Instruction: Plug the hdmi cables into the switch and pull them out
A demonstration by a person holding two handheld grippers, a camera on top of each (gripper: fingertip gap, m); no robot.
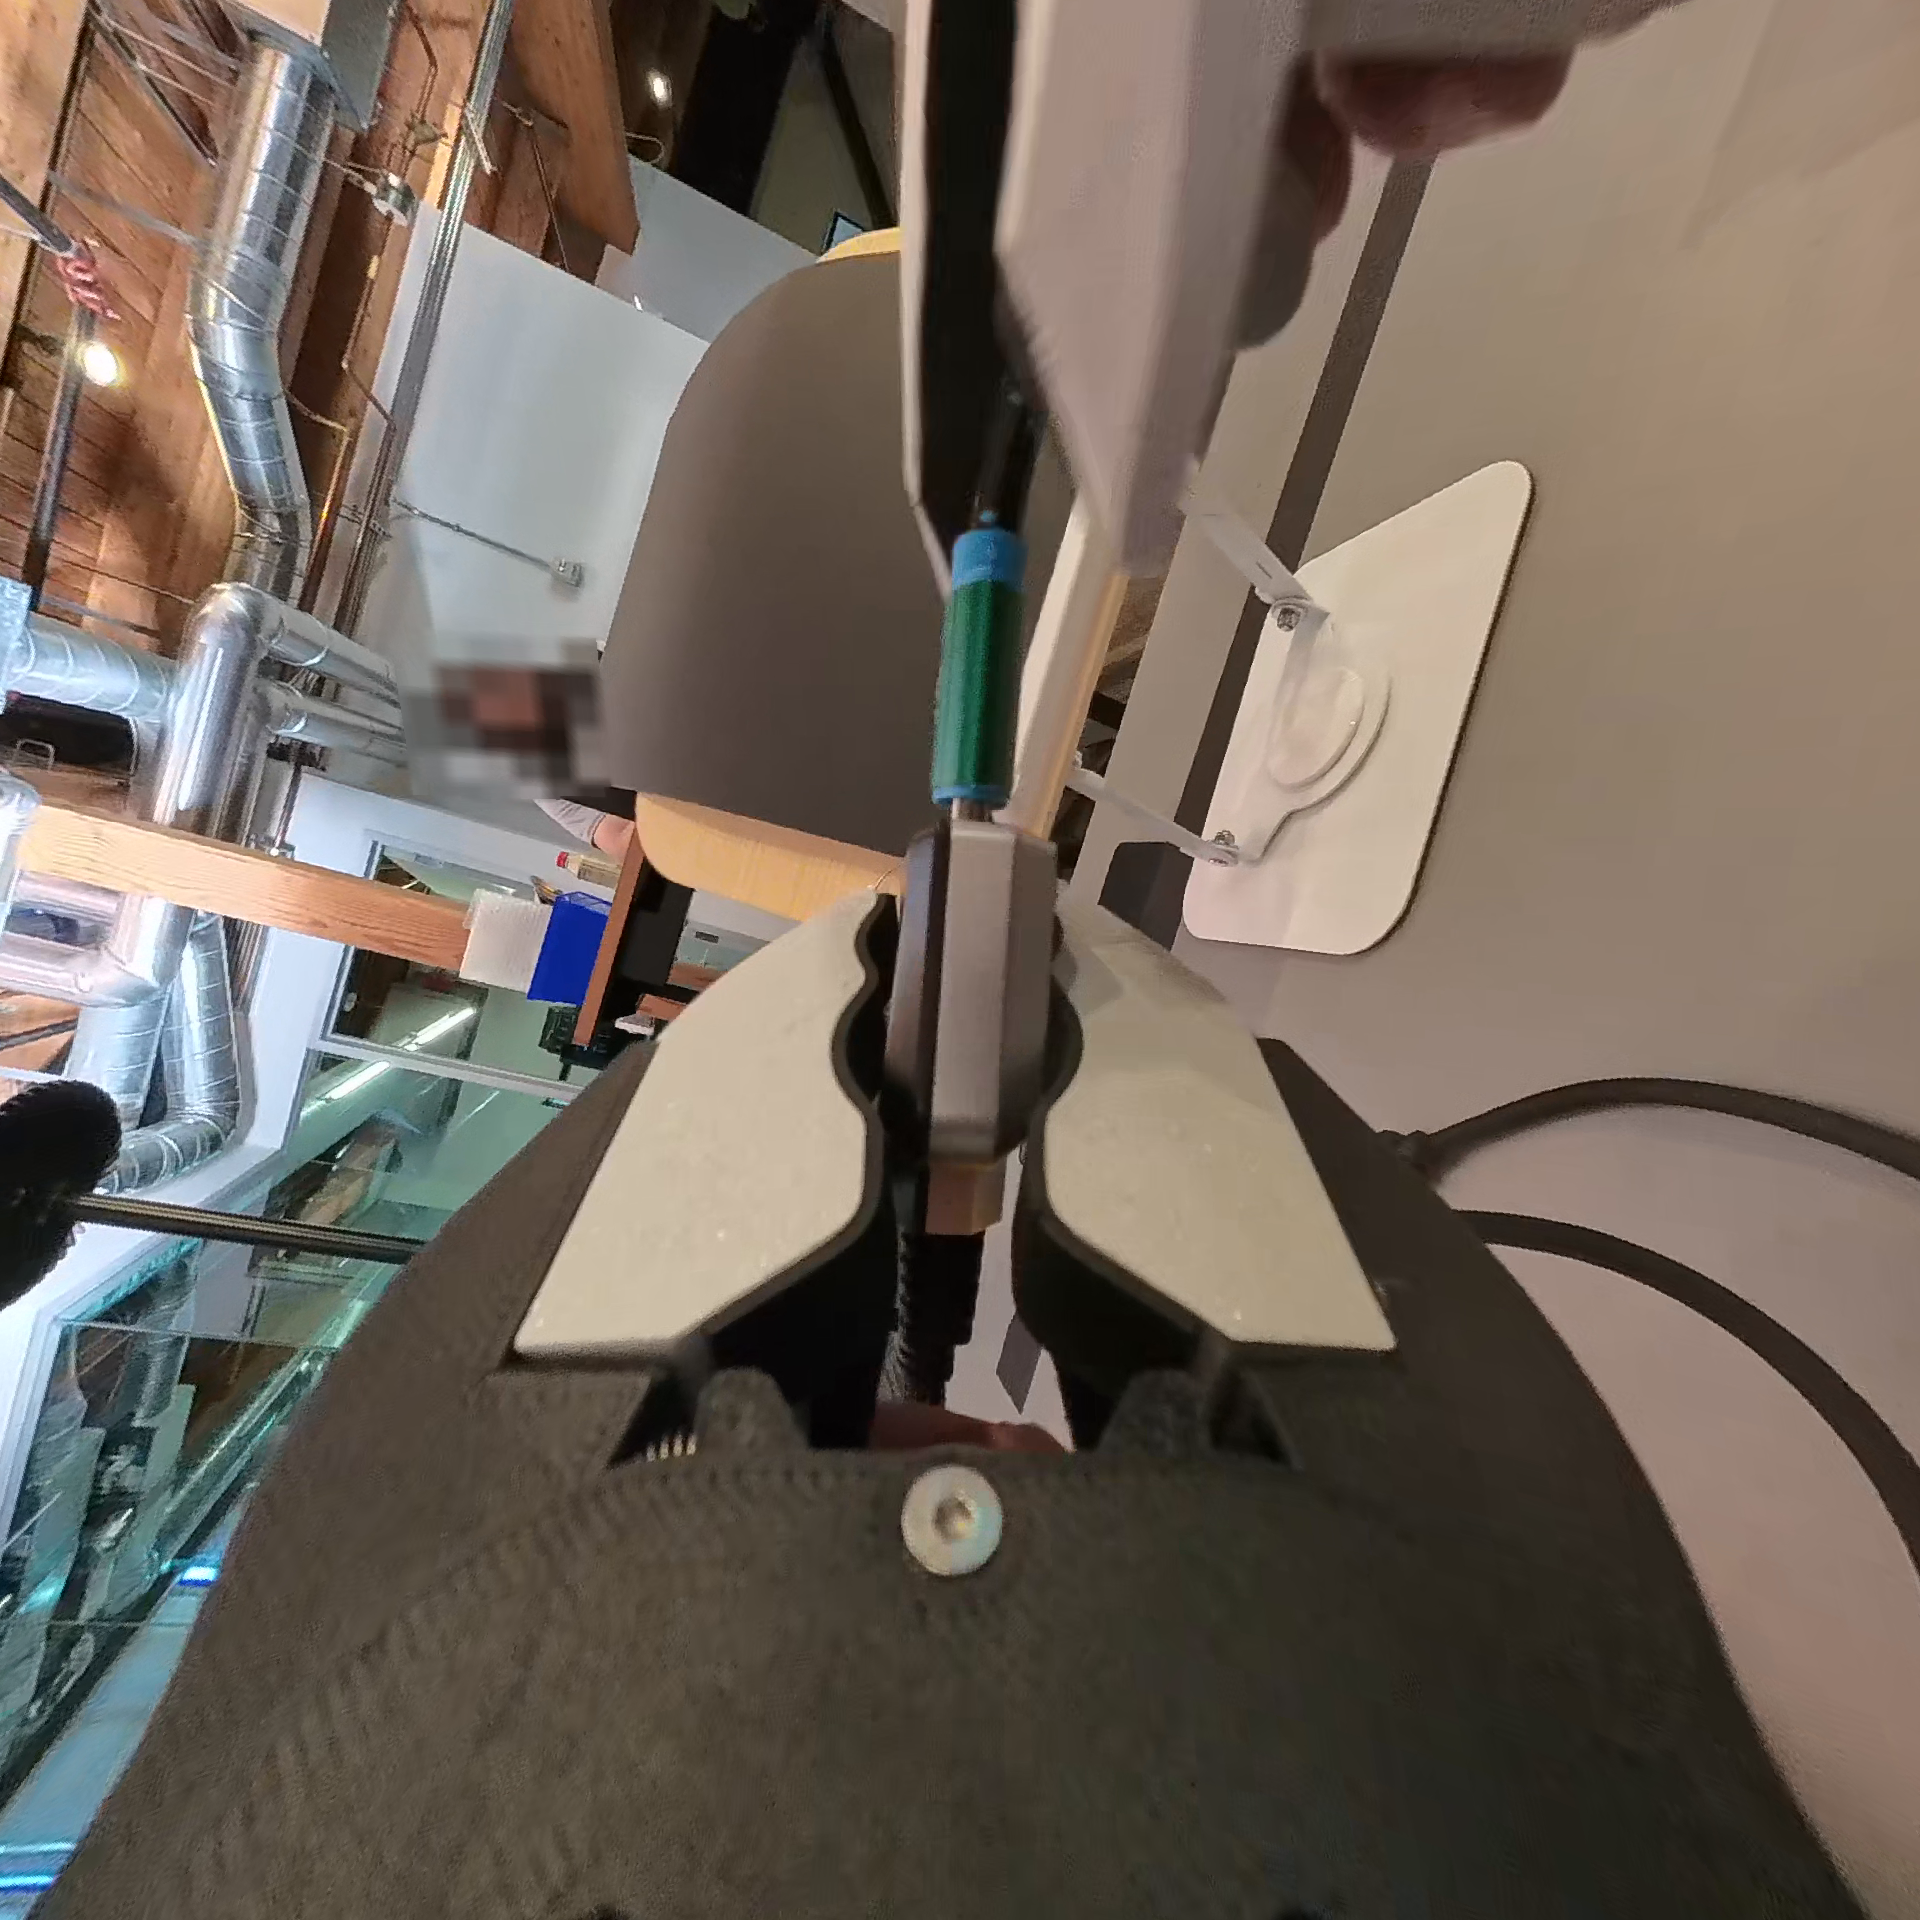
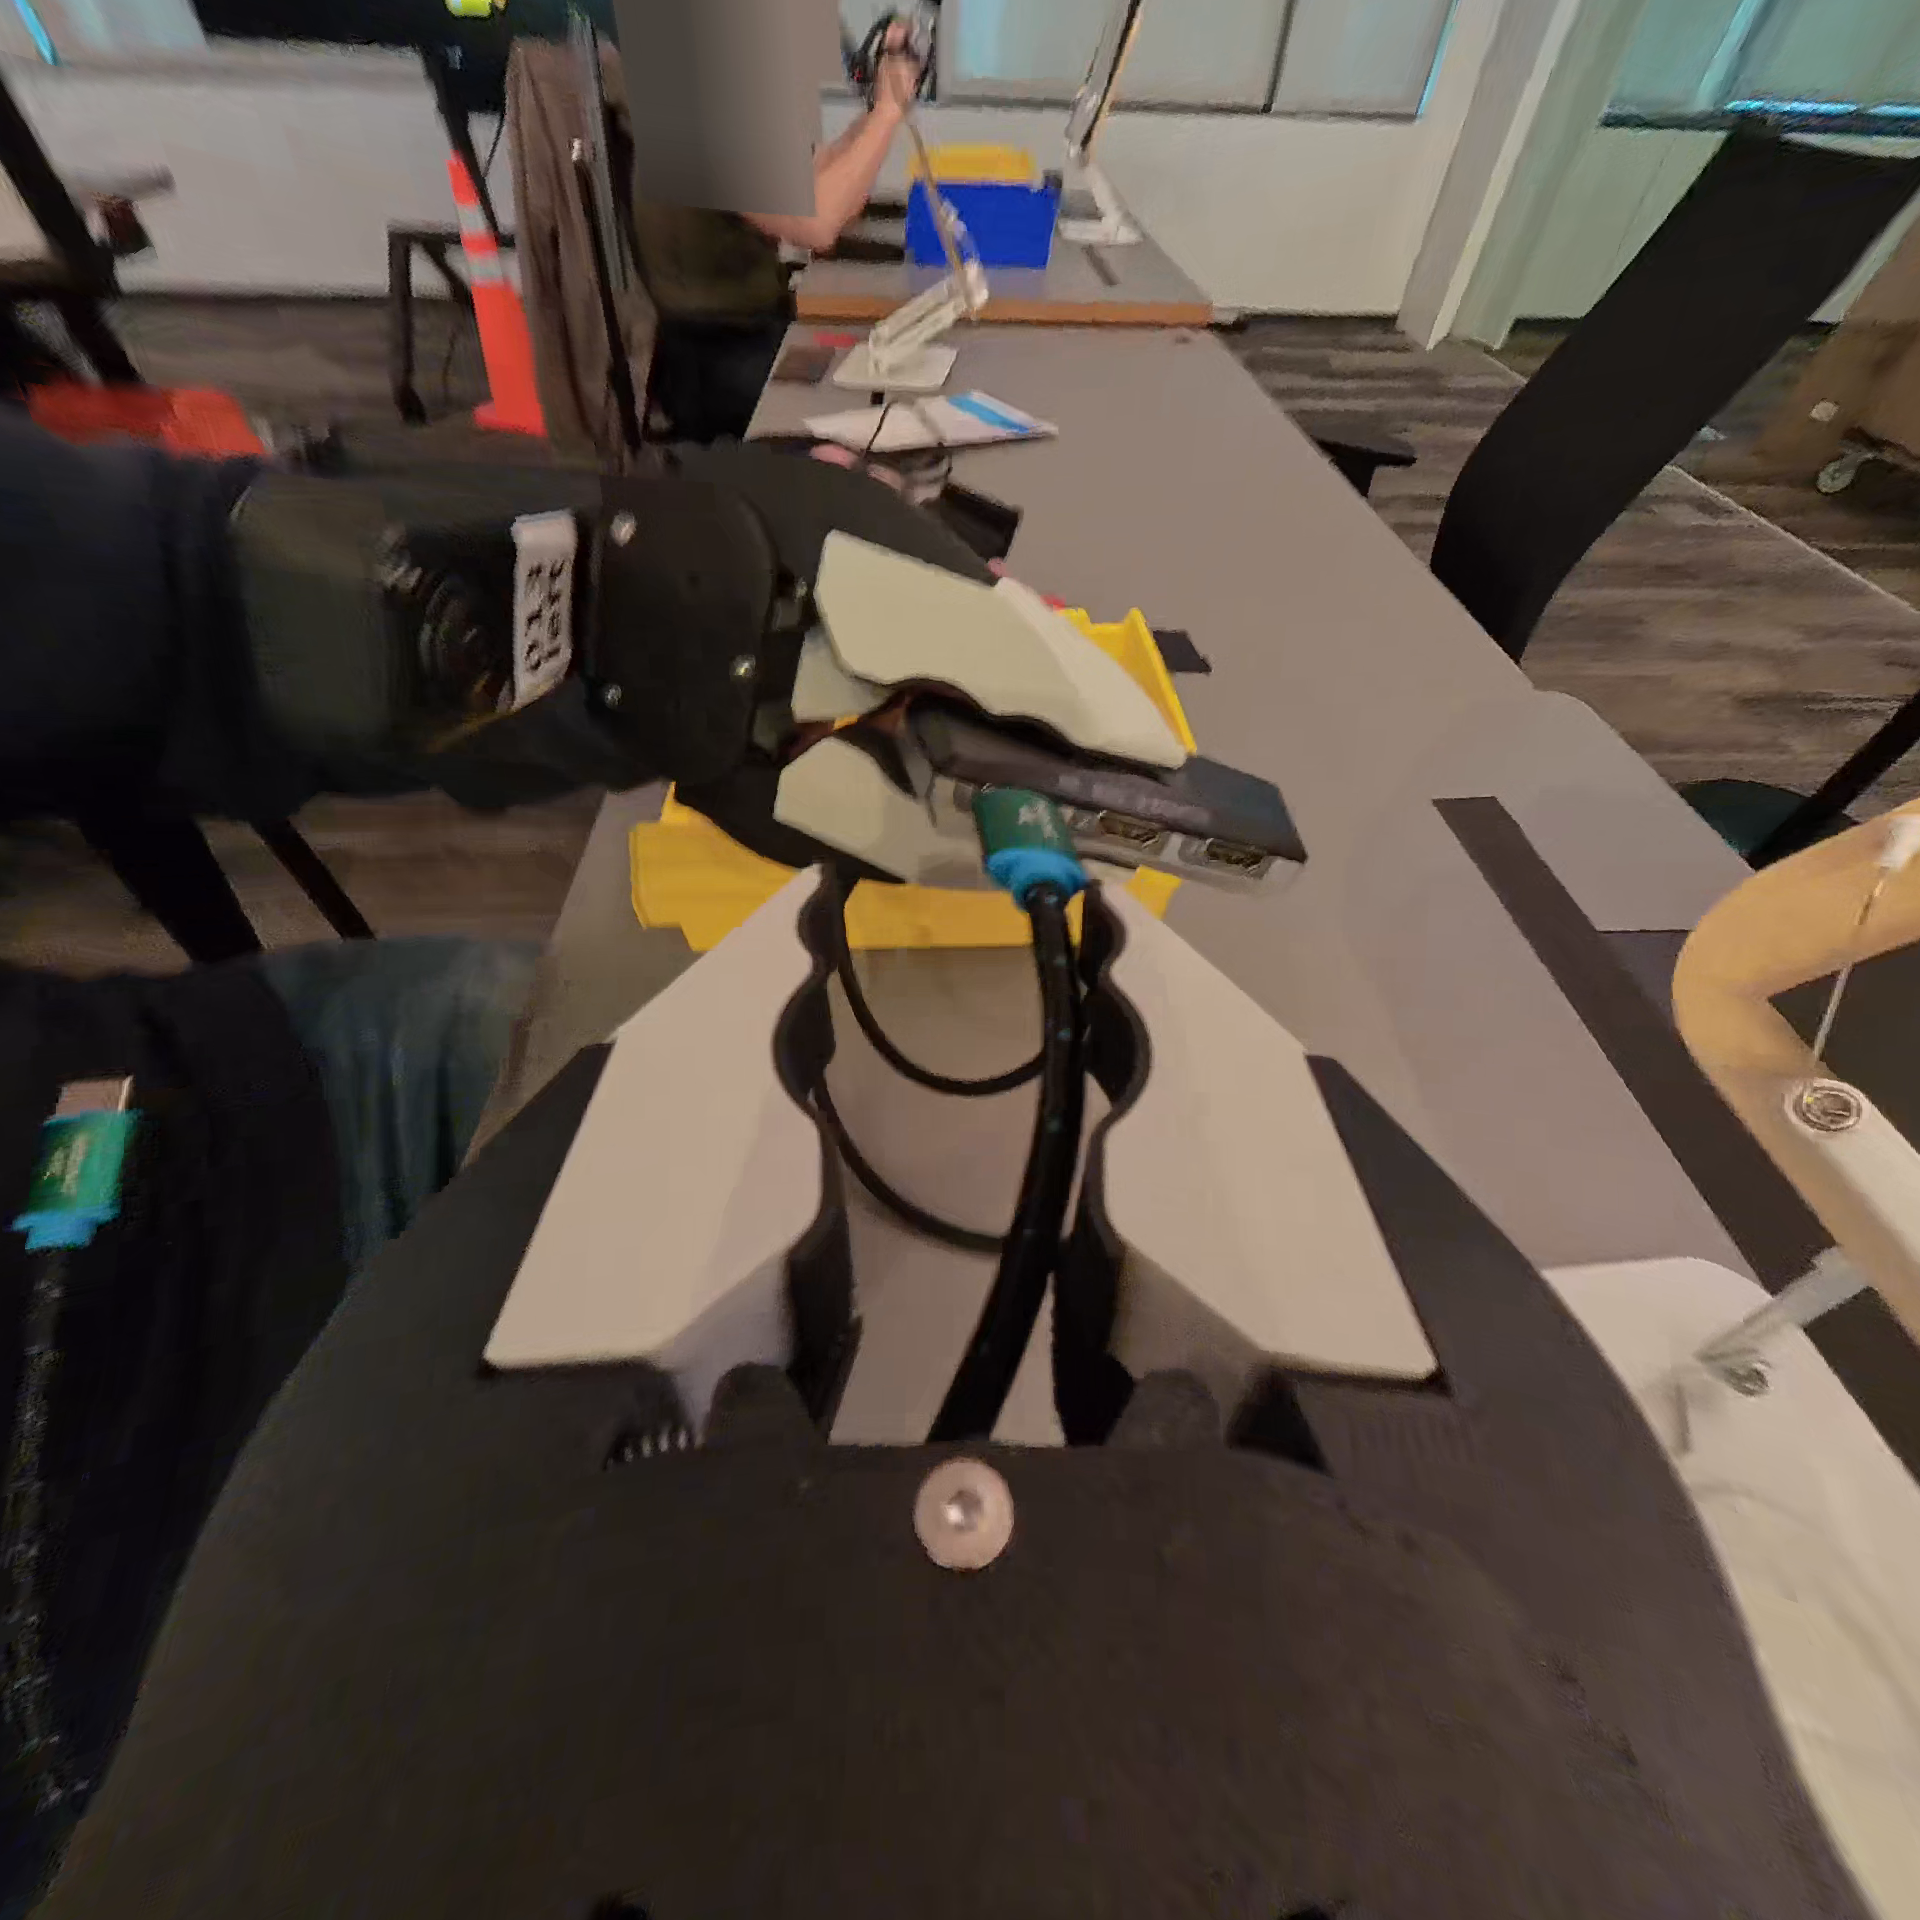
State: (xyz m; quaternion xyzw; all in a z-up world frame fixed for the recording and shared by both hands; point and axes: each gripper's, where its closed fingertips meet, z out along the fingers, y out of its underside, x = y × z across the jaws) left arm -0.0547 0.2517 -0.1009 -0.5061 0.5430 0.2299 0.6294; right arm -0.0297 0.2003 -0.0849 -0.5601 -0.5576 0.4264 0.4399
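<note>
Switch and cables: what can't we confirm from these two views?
- Plug depth: green plug meets the switch, but full seating is too small to tell in the right wrist view.
- Switch ports: unseen in the left wrist view; the switch is edge-on in the left gripper.
- Right gripper: jaws open around the cable; contact unclear.
- Second plug: blurred; its cable fades into the dark below.

1. The left gripper is held out sideways above the table – its two pale fingers are closed tight on something flat.
2. The right gripper points forward, with its fingers spread apart – nothing is clamped between them.
</note>
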